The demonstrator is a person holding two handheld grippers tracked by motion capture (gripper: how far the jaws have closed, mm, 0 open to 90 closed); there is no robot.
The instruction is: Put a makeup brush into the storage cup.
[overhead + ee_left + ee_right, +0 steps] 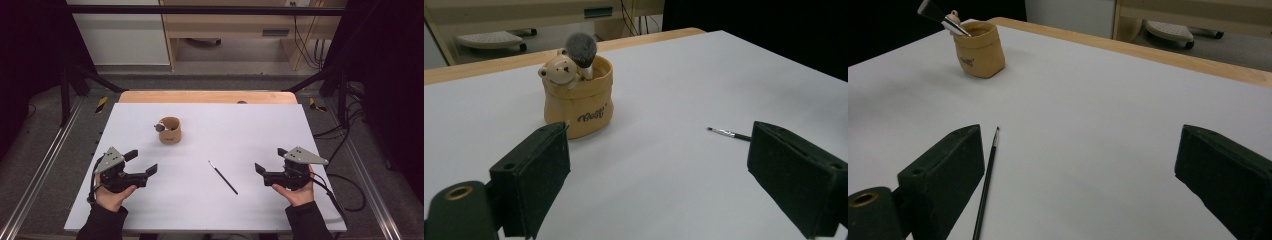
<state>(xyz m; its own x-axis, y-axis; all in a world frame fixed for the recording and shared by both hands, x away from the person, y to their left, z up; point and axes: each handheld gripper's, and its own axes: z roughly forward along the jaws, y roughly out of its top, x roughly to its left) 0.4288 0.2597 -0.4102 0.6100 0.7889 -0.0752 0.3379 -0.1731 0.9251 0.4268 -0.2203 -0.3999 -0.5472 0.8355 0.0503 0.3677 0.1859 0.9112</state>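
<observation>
Both grippers, left (142,163) and right (268,160), rest wide apart and hold nothing, with the thin brush (223,177) lying between them.

Nearest, the two hands sit at the table's (260,130) near edge, left and right; each pair of jaws gapes with bare table between the pads. The thin brush lies flat in the middle, nearer the right gripper, its tip pointing far-left toward the pot (169,130). The pot stands farther off, left of centre, with a fluffy brush (582,49) already leaning in it. The step in hand looks like picking up the thin brush for the pot: best to bring the right jaws down across the handle near its middle, square to it, and close gently so it does not roll or flick away. In the right gripper view the handle's near end is cut off; in the left gripper view a jaw hides most of it. The pot's inside cannot be made out.
</observation>
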